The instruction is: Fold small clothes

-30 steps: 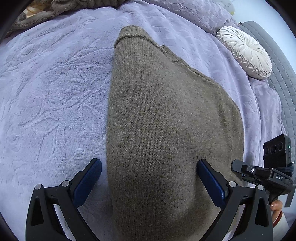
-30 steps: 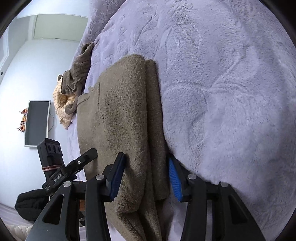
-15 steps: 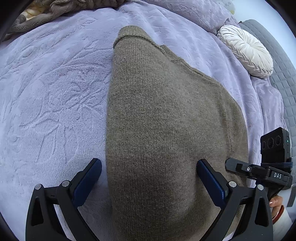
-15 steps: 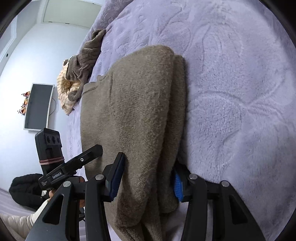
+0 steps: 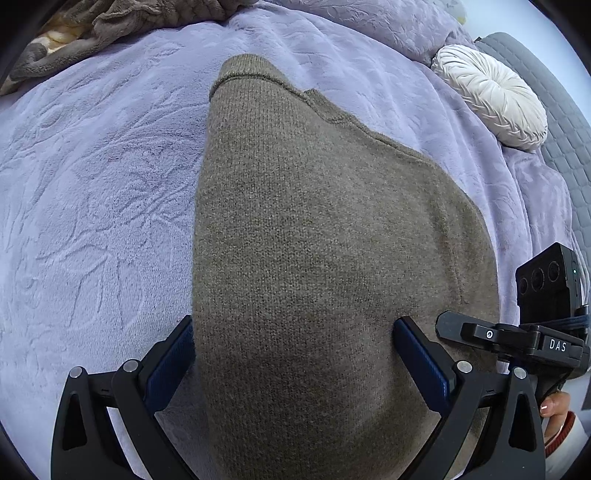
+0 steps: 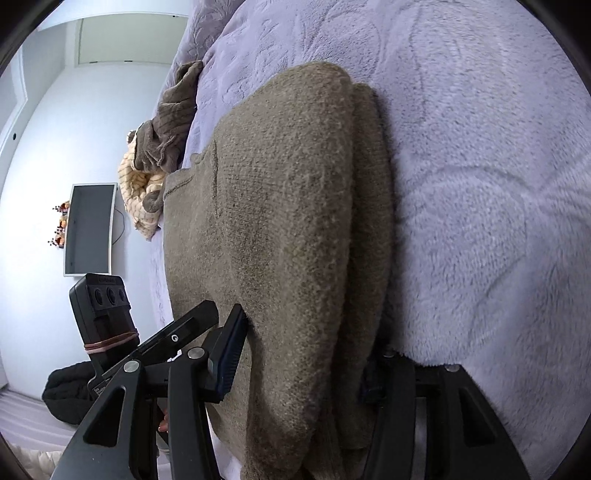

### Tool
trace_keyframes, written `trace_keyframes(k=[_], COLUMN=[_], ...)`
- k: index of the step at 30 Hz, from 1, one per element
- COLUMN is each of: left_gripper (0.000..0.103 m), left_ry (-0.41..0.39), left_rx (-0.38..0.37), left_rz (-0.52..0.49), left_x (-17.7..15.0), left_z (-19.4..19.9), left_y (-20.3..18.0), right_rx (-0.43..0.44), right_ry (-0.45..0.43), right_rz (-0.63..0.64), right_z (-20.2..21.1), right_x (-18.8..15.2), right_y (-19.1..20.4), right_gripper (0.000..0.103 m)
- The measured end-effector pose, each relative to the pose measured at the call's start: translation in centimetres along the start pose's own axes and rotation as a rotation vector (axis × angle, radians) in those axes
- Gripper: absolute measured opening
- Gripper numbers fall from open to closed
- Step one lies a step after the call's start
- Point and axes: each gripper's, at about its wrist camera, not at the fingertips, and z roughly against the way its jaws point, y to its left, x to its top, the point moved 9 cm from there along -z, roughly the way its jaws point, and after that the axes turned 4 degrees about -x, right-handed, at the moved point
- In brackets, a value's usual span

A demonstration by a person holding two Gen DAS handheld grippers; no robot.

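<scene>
A folded olive-brown knit sweater (image 5: 332, 240) lies on the lilac bedspread (image 5: 92, 221), with its ribbed hem toward the far side. My left gripper (image 5: 291, 325) points steeply down over the near end, jaws wide. Its left pad (image 5: 173, 354) is at the sweater's left edge and its right pad (image 5: 417, 354) rests on the knit. My right gripper (image 6: 303, 343) straddles the sweater's thick folded edge (image 6: 362, 221). One pad (image 6: 231, 354) lies against the top layer and the other is hidden under the fold. Neither squeezes the cloth.
A grey and cream heap of clothes (image 5: 110, 22) lies at the bed's far left, also seen as a pile (image 6: 155, 162). A round white cushion (image 5: 491, 96) sits far right by a grey quilted headboard (image 5: 569, 140). A wall screen (image 6: 88, 229) hangs beyond the bed.
My right gripper has slid further onto the folded edge, so its far pad is now hidden under the sweater. The left gripper has barely shifted; its left pad now meets the sweater's edge.
</scene>
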Motion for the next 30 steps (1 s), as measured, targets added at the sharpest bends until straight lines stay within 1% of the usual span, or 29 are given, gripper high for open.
trace_keyframes(k=[5, 6, 9, 11, 12, 14, 19, 23, 27, 30], left_gripper=[0.102, 0.096, 0.086, 0.070, 0.066, 0.058, 0.057, 0.057, 0.057, 0.057], left_ry=[-0.006, -0.009, -0.025, -0.028, -0.025, -0.025, -0.037, -0.052, -0.048, -0.045], left_rx=[-0.002, -0.008, -0.029, -0.060, -0.085, -0.111, -0.201, -0.205, -0.243, -0.245], left_rz=[-0.004, -0.008, -0.035, -0.040, -0.037, -0.041, -0.052, -0.091, -0.075, -0.070], left_x=[-0.2, -0.2, -0.3, -0.3, -0.4, -0.4, -0.8, -1.9, -3.5, -5.3], left_z=[0.1, 0.3, 1.0, 1.8, 2.2, 3.0, 6.1, 8.9, 12.2, 14.9], left_y=[-0.3, -0.4, -1.0, -1.0, -1.1, -1.0, -2.0, -1.8, -0.3, 1.7], right_rx=[-0.011, -0.013, 0.005, 0.023, 0.038, 0.079, 0.162, 0.180, 0.190, 0.198], right_ry=[-0.002, -0.006, -0.030, -0.041, -0.044, -0.048, -0.055, -0.051, -0.038, -0.030], right_rz=[-0.015, -0.018, -0.050, -0.073, -0.084, -0.111, -0.125, -0.107, -0.094, -0.085], right_z=[0.1, 0.1, 0.4, 0.8, 0.9, 1.3, 2.3, 2.7, 2.8, 2.3], right_x=[0.0, 0.0, -0.2, -0.3, -0.4, -0.5, -1.4, -2.8, -4.9, -6.6], right_y=[0.1, 0.1, 0.4, 0.6, 0.7, 1.1, 3.6, 5.9, 8.2, 10.0], right_gripper=[0.051, 0.048, 0.038, 0.035, 0.035, 0.034, 0.034, 0.034, 0.034, 0.034])
